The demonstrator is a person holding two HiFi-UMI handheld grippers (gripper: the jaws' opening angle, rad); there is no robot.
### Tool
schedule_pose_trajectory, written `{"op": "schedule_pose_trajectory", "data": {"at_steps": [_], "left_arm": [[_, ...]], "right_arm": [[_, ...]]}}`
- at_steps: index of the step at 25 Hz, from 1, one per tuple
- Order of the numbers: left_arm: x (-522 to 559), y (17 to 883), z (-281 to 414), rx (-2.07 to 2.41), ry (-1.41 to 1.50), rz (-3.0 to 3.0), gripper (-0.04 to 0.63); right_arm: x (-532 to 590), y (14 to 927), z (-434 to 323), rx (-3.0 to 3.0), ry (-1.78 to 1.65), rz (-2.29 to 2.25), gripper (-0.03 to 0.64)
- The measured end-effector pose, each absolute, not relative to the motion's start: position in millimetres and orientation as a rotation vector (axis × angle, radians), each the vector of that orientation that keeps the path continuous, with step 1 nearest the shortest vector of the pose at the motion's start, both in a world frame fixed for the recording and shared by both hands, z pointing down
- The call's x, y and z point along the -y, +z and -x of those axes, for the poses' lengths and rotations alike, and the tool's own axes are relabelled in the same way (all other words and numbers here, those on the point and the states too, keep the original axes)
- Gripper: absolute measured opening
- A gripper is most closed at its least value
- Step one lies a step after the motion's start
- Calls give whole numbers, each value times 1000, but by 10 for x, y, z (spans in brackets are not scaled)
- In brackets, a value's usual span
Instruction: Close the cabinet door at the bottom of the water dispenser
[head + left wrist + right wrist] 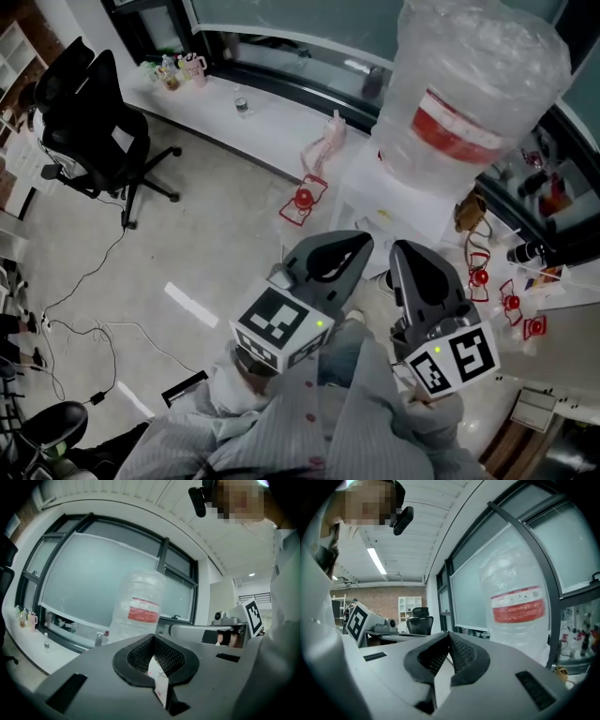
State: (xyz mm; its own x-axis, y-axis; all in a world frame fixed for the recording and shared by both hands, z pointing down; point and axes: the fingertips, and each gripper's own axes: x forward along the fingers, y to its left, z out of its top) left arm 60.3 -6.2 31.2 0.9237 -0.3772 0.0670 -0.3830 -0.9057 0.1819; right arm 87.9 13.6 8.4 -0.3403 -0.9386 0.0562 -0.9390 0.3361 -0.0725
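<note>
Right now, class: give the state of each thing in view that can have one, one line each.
Left gripper, jaws shut.
Right gripper, jaws shut.
Water bottle, seated neck-down on the water dispenser.
Cabinet door, out of view; cannot tell.
Office chair, upright, unoccupied.
Ceiling light, on.

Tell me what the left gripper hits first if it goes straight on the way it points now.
Most likely the water bottle, which stands dead ahead of the left gripper in its own view; nothing shows in between, though depth is hard to judge.
</note>
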Motion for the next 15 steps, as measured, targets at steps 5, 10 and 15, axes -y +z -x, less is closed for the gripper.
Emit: {"op": "schedule_pose_trajectory", "data": {"at_steps": [5, 10, 15], "left_arm": [[59, 309, -538, 592, 58, -2900, 9], [81, 313, -507, 605, 63, -2910, 9], [92, 285, -494, 619, 53, -2926, 9]], "right_arm": [[-121, 97, -810, 2582, 169, -1771, 14], [-77, 130, -777, 2573, 176, -1766, 14], [-49, 142, -743, 2578, 185, -1760, 14]]}}
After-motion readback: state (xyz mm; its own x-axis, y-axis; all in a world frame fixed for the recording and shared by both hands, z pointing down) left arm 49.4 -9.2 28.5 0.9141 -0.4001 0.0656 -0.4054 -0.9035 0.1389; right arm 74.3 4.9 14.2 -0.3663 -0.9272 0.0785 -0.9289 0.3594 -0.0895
